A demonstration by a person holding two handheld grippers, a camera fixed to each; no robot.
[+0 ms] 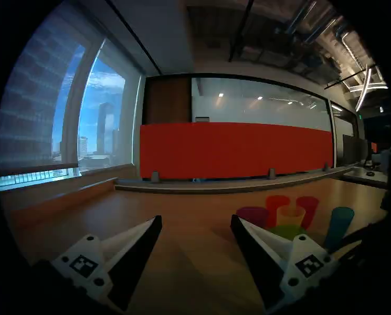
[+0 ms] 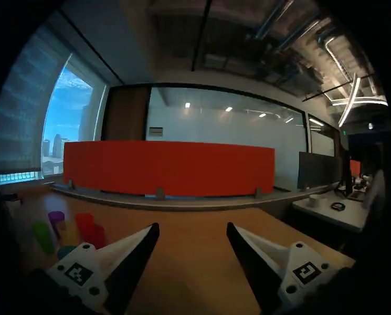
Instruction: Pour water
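The only printed marks you can make out are the square black-and-white tags (image 1: 83, 265) on the white backs of your fingers, one per finger on both grippers; a small sign (image 2: 155, 132) on the glass wall behind is too small to read. Your left gripper (image 1: 196, 217) hangs over the wooden worktop (image 1: 169, 202) with its fingers spread wide and nothing between them. In the left gripper view the cluster of cups (image 1: 289, 218) stands on the worktop ahead and to the right, partly behind the right-hand finger. It has a purple cup (image 1: 253, 214), two red cups (image 1: 275, 203) at the back, a yellow cup (image 1: 291, 215) in the middle, a green cup (image 1: 287, 231) in front and a teal cup (image 1: 339, 223) at the right edge. They look translucent and stand close together, but you can't tell whether any of them holds water. Your right gripper (image 2: 192, 224) is likewise wide open and empty above the worktop. In the right gripper view the cups sit low at the left, just beyond the left-hand finger, with purple, green and red ones among them, dim and blurred. Beyond the worktop runs a red partition (image 1: 237, 149), with a window (image 1: 101, 126) to the left and a dark monitor (image 2: 316, 169) on a second worktop (image 2: 326, 207) to the right
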